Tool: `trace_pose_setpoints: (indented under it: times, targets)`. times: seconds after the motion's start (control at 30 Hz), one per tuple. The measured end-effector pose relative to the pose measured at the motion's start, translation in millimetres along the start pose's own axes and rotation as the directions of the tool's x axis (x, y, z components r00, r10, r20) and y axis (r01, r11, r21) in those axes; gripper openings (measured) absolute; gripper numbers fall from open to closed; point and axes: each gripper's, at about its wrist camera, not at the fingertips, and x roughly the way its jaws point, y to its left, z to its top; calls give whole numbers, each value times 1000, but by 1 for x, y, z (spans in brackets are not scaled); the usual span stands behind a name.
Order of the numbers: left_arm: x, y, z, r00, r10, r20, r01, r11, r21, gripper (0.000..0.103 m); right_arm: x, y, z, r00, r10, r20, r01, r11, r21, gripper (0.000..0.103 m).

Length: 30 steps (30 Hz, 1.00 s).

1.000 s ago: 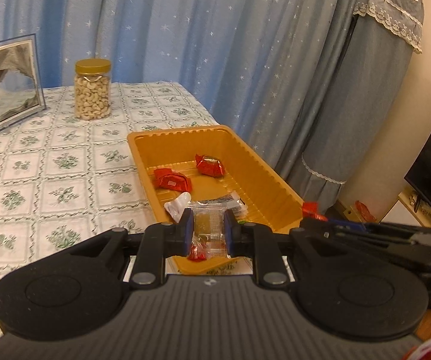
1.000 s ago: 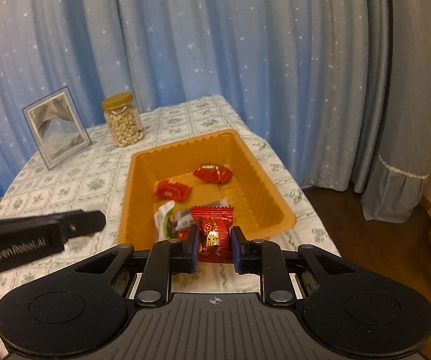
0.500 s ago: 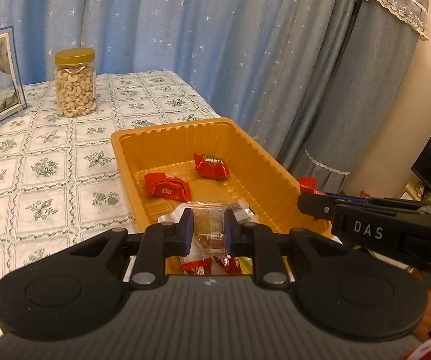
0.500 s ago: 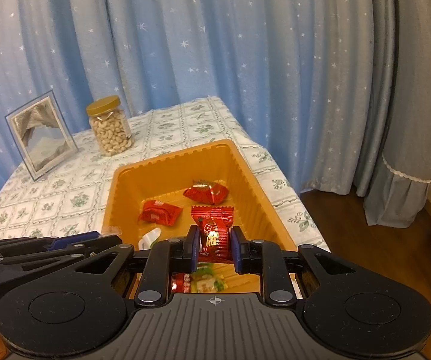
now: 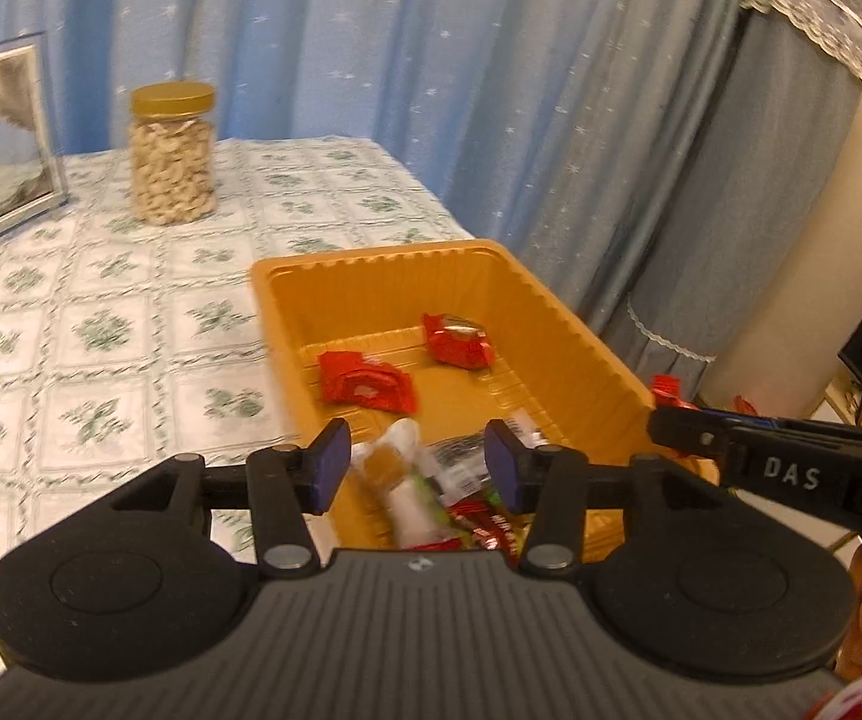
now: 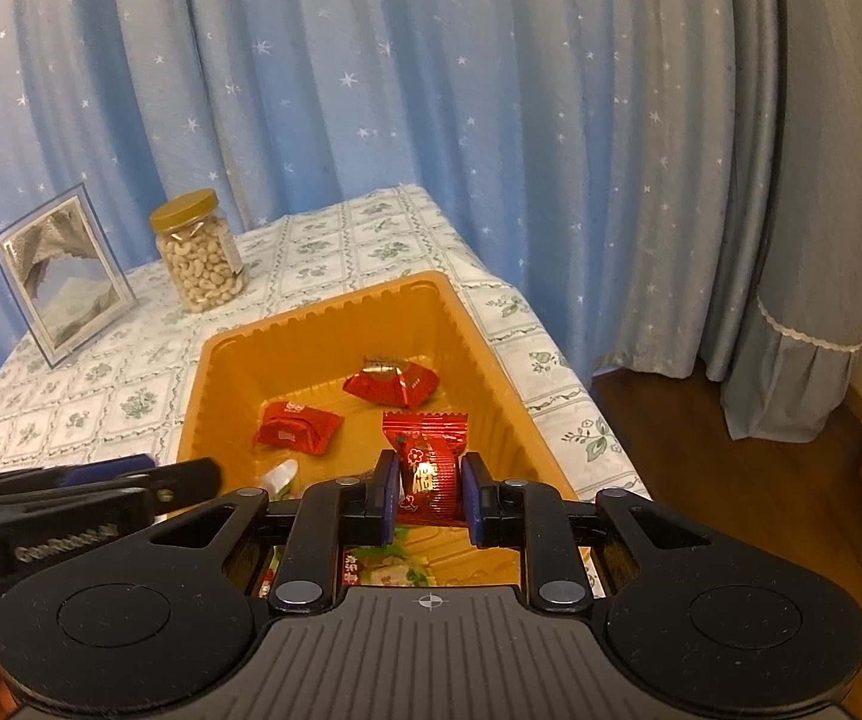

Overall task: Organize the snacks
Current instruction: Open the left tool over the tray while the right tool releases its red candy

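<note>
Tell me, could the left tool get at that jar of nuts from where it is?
Probably yes: the left tool is open and empty, and only bare tablecloth lies before the jar, though it stands well off.

A jar of cashews (image 6: 200, 252) with a gold lid is seen standing on the tabletop (image 6: 107, 384), which is covered by a green-patterned cloth. A picture frame (image 6: 62, 273) is propped just beside it. Blue star-dotted curtains (image 6: 431, 90) are hung behind, and a wooden floor (image 6: 701, 480) is glimpsed at right.

You see a glossy orange plastic tray (image 6: 494, 360), shiny red foil wrappers (image 6: 428, 468), a printed cloth over the tabletop (image 5: 101, 324), and your matt black ribbed claw (image 6: 428, 495) housing.
</note>
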Motion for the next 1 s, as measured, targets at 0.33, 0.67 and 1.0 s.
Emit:
trace_pose_setpoints:
  times: [0.33, 0.67, 1.0]
  targets:
    - [-19, 16, -13, 998, 56, -5, -56, 998, -15, 48, -3, 9, 1, 1000, 27, -5, -27, 1000, 2, 22]
    - [-23, 20, -13, 998, 69, 0, -69, 997, -23, 60, 3, 21, 4, 999, 43, -14, -43, 999, -20, 22]
    - [-24, 28, -16, 996, 91, 8, -91, 995, -30, 84, 15, 24, 12, 992, 125, -19, -124, 992, 19, 23]
